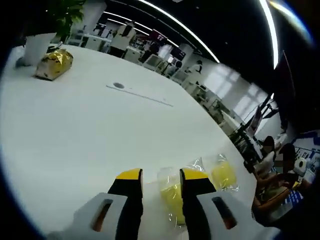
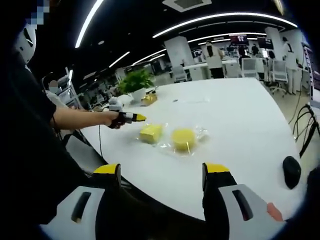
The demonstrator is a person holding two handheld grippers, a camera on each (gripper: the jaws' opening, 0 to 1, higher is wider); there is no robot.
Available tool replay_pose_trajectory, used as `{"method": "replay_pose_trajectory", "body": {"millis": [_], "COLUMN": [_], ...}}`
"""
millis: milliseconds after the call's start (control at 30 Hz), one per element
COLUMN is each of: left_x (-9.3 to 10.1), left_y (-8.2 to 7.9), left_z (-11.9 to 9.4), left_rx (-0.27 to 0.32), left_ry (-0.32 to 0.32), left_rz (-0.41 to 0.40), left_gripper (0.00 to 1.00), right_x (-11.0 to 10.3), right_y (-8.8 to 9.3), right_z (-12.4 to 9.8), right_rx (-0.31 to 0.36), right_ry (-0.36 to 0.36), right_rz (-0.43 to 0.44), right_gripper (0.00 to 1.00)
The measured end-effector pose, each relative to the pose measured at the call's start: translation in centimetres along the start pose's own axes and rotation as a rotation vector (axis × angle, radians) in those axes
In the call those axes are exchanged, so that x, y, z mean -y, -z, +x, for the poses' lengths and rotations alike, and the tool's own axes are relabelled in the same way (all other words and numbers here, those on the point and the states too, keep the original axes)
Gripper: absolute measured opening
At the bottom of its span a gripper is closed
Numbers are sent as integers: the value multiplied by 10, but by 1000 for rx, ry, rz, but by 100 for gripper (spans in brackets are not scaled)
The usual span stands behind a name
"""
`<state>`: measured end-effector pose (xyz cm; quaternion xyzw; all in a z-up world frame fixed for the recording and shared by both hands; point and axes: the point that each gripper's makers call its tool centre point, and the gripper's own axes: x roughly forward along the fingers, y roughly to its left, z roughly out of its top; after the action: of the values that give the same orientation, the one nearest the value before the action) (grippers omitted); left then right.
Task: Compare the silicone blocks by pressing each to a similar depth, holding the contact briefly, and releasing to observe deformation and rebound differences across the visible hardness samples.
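Silicone blocks point(image 2: 167, 136) lie inside clear bags point(image 2: 197, 134).

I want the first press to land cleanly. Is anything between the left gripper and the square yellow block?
Nothing visible. The left gripper hovers open beside the square block, bare white table between them; only the block's clear wrapper covers it.

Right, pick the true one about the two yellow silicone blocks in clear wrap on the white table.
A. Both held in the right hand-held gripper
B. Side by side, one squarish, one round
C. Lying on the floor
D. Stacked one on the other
B: in the right gripper view the squarish yellow silicone block and the round yellow silicone block lie side by side on the white table.
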<state>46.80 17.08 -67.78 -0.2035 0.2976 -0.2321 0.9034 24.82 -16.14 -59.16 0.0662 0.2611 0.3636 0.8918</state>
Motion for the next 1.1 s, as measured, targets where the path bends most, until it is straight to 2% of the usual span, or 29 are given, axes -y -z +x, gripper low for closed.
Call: {"method": "replay_pose_trajectory", "body": {"millis": [133,267,300,367,467,533,600,667,700,800,933,1000,1067,1100], "left_x": [12,25,25,31,44,50,59,61,64,71,84,90,89,90], "left_y": [-17,-22,-22,-21,-21,-21,-21,-21,-16,-8,-2,-2,-4,-2], "left_z": [-17,-34,-36,-43,-56,-62,-71,-79,-86,-100,-116,-124,-129,-131], "left_rx": [85,105,107,105,107,112,117,132,126,131,135,159,183,172], "left_ry": [16,-5,-16,-24,6,22,46,38,51,90,135,153,139,139], "left_rz": [2,138,146,176,234,255,321,382,399,389,411,420,448,461], "left_gripper": [47,64,73,81,81,85,90,97,99,99,99,99,99,99], "right_x": [-1,2,2,4,4,4,5,4,3,1,3,4,6,6], "right_y": [2,1,1,0,-2,-4,-4,-5,-6,-5,0,3,4,5], "right_z": [2,4,4,6,11,14,18,21,23,26,29,31,32,32], "right_rx": [-5,6,8,10,9,7,-8,-14,-15,-15,-25,-30,-32,-31], "right_ry": [-2,-6,-5,-4,-6,-7,-6,-12,-13,-10,2,13,26,29], "right_rz": [-18,-28,-28,-31,-45,-61,-105,-123,-135,-159,-173,-176,-172,-173], "right_gripper": [57,57,57,57,58,59,60,62,63,68,80,85,94,96]}}
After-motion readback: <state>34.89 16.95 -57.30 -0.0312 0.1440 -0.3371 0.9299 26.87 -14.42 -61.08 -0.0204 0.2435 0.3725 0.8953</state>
